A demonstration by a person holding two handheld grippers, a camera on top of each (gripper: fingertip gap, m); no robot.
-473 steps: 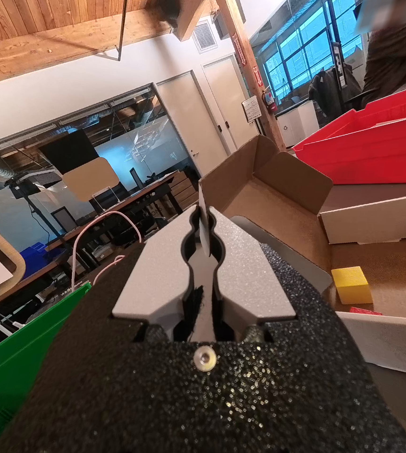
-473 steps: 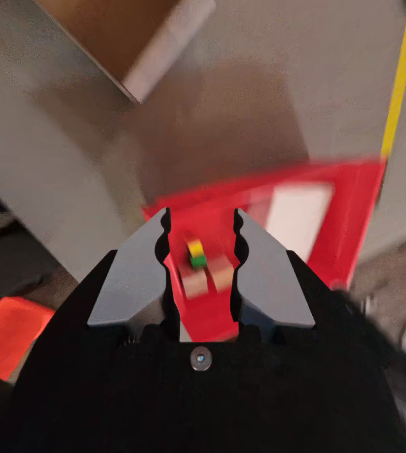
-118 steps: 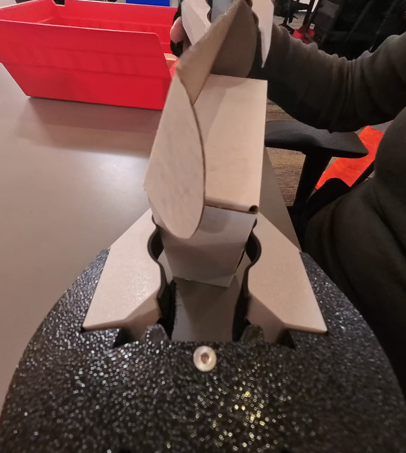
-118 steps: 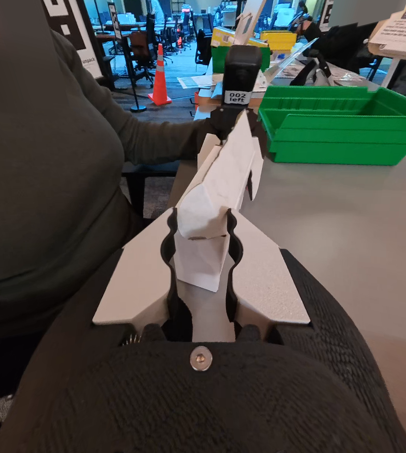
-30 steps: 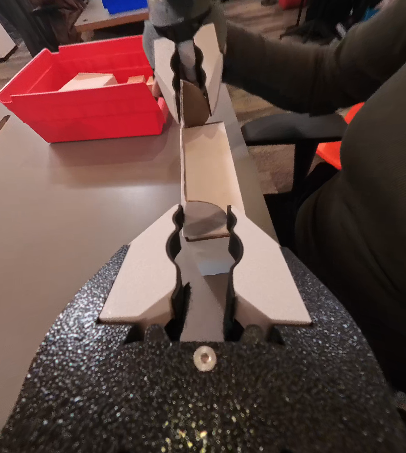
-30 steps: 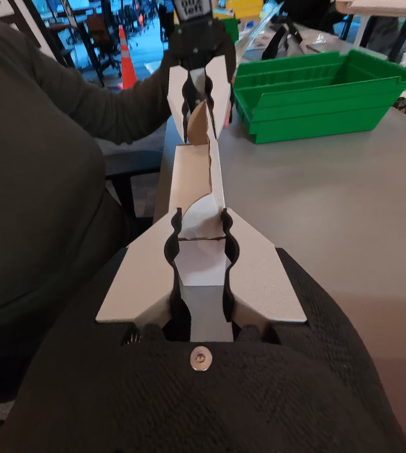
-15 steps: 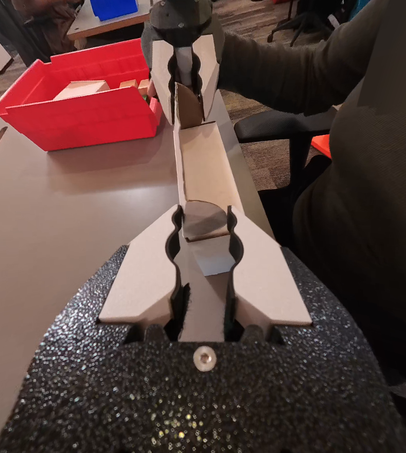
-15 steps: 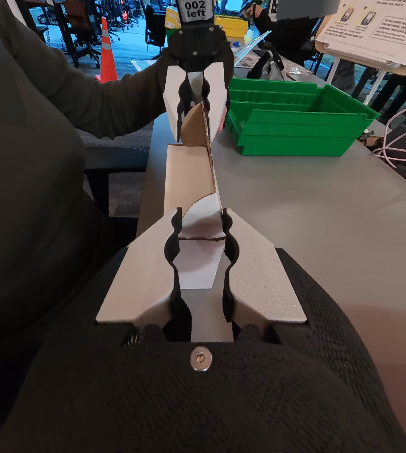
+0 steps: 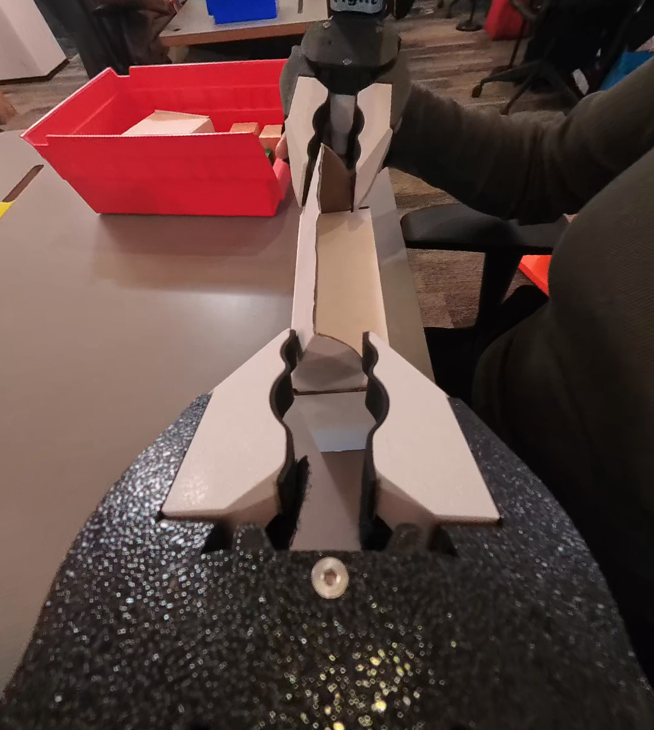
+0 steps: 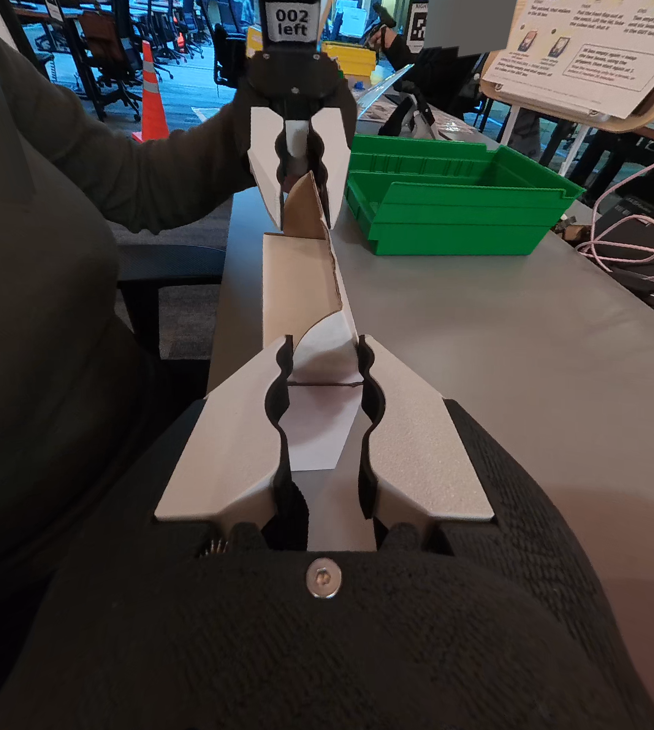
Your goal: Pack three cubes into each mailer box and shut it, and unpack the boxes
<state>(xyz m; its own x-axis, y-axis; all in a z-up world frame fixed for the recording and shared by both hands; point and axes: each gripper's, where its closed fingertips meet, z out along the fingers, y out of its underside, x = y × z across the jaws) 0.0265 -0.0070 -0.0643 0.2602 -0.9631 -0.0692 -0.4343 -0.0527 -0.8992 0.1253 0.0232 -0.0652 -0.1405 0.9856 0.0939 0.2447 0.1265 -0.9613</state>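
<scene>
Both tongs, left gripper [image 9: 329, 363] and right gripper [image 10: 323, 367], clamped opposite ends of the mailer box [image 9: 343, 276]; we feared squeezing would buckle its cardboard.

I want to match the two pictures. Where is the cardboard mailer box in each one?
Left wrist view: mailer box runs up the centre, from the near jaws to the far gripper.
Right wrist view: mailer box runs up the centre too.
Shared landmark: the grey table.
</scene>
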